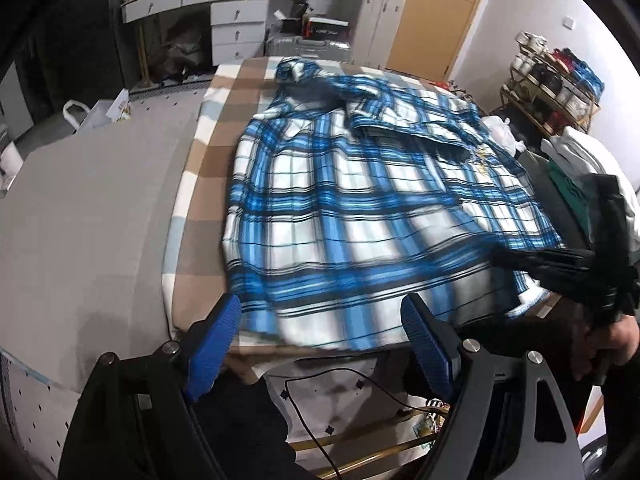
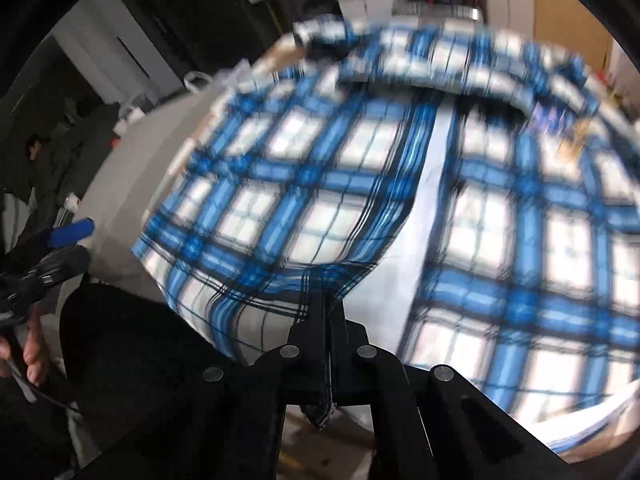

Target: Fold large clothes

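Note:
A large blue, white and black plaid shirt [image 1: 352,184] lies spread on a table covered with a tan and white checked cloth [image 1: 204,160]. My left gripper [image 1: 324,320] hangs open over the shirt's near hem, its blue pads [image 1: 218,332] apart with nothing pinched. The right gripper [image 1: 532,264] reaches in from the right at the shirt's near right edge. In the right wrist view the shirt [image 2: 320,184] fills the picture, blurred, and my right gripper [image 2: 328,308] is shut on a bunched fold of its edge, with fabric trailing down between the fingers.
A grey surface [image 1: 92,208] lies left of the table. White drawers [image 1: 236,20] and boxes stand at the back, a cluttered shelf [image 1: 556,84] and stacked clothes [image 1: 580,160] at the right. A black cable [image 1: 320,412] runs below the table's front edge. A hand [image 2: 30,356] holds the left gripper.

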`<action>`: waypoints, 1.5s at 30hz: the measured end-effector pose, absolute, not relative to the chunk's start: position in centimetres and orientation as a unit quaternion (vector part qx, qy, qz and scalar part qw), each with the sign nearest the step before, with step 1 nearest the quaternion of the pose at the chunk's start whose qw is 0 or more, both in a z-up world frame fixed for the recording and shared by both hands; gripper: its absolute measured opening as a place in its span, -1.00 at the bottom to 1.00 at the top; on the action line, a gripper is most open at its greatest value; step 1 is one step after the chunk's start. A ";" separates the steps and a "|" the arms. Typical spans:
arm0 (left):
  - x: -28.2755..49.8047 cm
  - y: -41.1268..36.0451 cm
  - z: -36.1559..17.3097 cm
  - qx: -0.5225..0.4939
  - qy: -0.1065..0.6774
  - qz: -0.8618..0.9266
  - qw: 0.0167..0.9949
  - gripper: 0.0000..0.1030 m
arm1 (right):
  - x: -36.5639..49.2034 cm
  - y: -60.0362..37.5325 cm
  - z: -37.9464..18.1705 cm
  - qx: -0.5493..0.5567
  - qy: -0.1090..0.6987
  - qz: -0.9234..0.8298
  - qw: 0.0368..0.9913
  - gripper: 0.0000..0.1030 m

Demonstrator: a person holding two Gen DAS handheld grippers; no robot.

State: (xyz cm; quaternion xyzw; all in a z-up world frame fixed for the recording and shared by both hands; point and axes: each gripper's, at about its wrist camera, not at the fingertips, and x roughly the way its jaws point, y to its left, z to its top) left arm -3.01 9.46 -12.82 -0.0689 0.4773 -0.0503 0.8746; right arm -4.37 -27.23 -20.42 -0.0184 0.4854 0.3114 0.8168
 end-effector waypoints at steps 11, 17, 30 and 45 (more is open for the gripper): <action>-1.3 10.4 -15.4 -0.061 0.521 -0.010 0.852 0.54 | -3.9 -28.6 -22.9 -0.096 0.549 0.263 0.788 -0.91; -0.8 10.4 -15.2 -0.033 0.518 0.003 0.855 0.54 | -3.5 -28.4 -20.4 -0.115 0.515 0.267 0.806 -0.01; 2.4 8.6 -16.9 0.063 0.514 0.026 0.855 0.54 | 1.9 -27.9 -17.0 0.043 0.428 0.276 0.859 0.35; 2.2 10.0 -19.4 0.120 0.526 0.036 0.841 0.10 | 2.3 -28.3 -19.5 0.098 0.417 0.297 0.854 0.35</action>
